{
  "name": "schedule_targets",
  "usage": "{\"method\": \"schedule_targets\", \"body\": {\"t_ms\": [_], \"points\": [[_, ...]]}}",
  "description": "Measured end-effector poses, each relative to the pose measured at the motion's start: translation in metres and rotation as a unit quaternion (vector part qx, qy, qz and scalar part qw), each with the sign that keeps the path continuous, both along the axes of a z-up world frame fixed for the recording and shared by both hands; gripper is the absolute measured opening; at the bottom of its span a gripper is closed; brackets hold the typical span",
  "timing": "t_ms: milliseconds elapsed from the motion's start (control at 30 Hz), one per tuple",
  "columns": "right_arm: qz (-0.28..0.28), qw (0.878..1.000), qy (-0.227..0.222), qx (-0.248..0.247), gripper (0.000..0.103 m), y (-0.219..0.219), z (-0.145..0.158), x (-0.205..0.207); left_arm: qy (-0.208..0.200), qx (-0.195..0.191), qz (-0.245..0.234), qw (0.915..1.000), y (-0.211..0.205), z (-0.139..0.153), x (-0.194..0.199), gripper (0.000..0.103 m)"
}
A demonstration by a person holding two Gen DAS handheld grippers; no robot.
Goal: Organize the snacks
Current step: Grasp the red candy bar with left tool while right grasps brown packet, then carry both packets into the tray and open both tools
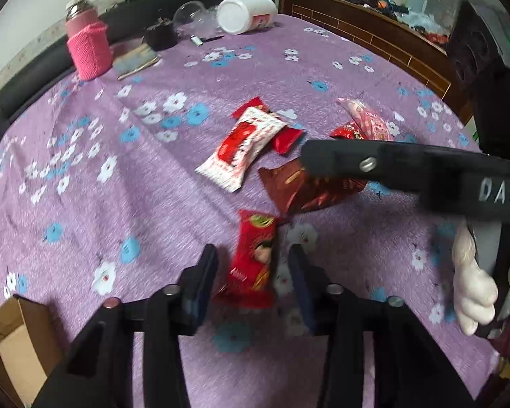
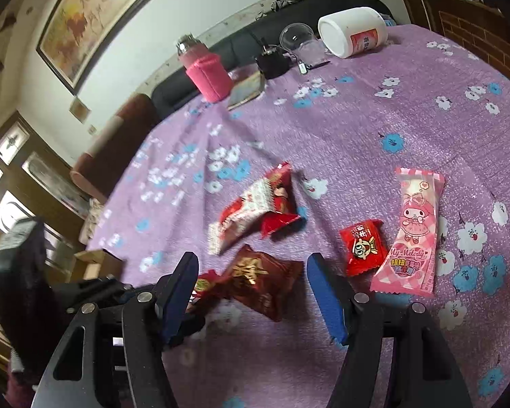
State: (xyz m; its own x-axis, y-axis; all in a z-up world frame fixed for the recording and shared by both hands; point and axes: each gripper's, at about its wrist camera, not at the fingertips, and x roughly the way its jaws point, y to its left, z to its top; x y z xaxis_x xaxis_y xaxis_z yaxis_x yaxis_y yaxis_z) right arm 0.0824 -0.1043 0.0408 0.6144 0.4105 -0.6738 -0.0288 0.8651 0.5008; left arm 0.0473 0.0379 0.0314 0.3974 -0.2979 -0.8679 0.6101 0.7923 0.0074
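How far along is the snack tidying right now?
Nothing looks sorted yet. The cardboard box at the table edge shows no snacks inside. In hand: the left gripper straddles a red snack packet, pads not visibly pressing. The right gripper stands open over the dark red packet. Left: the white-and-red packet, small red candy and pink My Melody packet lie loose.

glossy crinkly foil-plastic on the red snack packet (image 1: 255,265), shiny pink plastic wrapper (image 2: 408,231), matt fuzzy purple floral tablecloth (image 1: 153,204), pink knit sleeve on the bottle (image 1: 88,51), probably cardboard box (image 1: 13,333) near left, smooth white plastic jar (image 1: 244,13) far off
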Motion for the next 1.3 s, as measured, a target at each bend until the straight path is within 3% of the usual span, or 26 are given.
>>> {"method": "schedule_targets", "body": {"t_ms": [100, 200, 367, 667, 700, 733, 800, 867, 1033, 1300], "points": [[0.006, 1.000, 0.003, -0.011, 0.070, 0.002, -0.003, 0.002, -0.019, 0.013, -0.004, 0.9997, -0.014, -0.004, -0.008, 0.043], [0.009, 1.000, 0.008, -0.019, 0.070, 0.003, -0.006, 0.004, -0.011, -0.003, 0.001, 0.9999, -0.015, -0.002, -0.010, 0.019], [0.017, 0.999, 0.007, -0.037, 0.070, 0.008, -0.008, 0.006, -0.019, -0.011, 0.033, 0.9992, 0.004, -0.001, -0.021, 0.018], [0.039, 0.987, -0.011, -0.157, 0.068, 0.042, -0.007, 0.000, -0.033, -0.073, 0.103, 0.9915, 0.062, 0.035, -0.060, 0.019], [0.038, 0.986, -0.013, -0.160, 0.062, 0.043, -0.006, -0.001, -0.038, -0.085, 0.117, 0.9887, 0.074, 0.040, -0.068, 0.019], [0.038, 0.986, -0.013, -0.161, 0.042, 0.043, -0.007, -0.001, -0.043, -0.093, 0.126, 0.9868, 0.081, 0.043, -0.072, 0.019], [0.033, 0.987, -0.013, -0.156, 0.041, 0.041, -0.007, -0.002, -0.050, -0.124, 0.159, 0.9782, 0.105, 0.052, -0.085, 0.019], [0.028, 0.987, -0.018, -0.156, 0.033, 0.041, -0.005, -0.006, -0.051, -0.165, 0.187, 0.9670, 0.128, 0.060, -0.096, 0.019], [0.025, 0.987, -0.033, -0.153, 0.032, 0.047, -0.001, -0.022, -0.079, -0.208, 0.238, 0.9452, 0.175, 0.073, -0.128, 0.019], [0.042, 0.993, -0.049, -0.103, 0.032, 0.067, 0.030, -0.068, -0.107, -0.197, 0.334, 0.9155, 0.263, 0.072, -0.181, 0.019]]}}
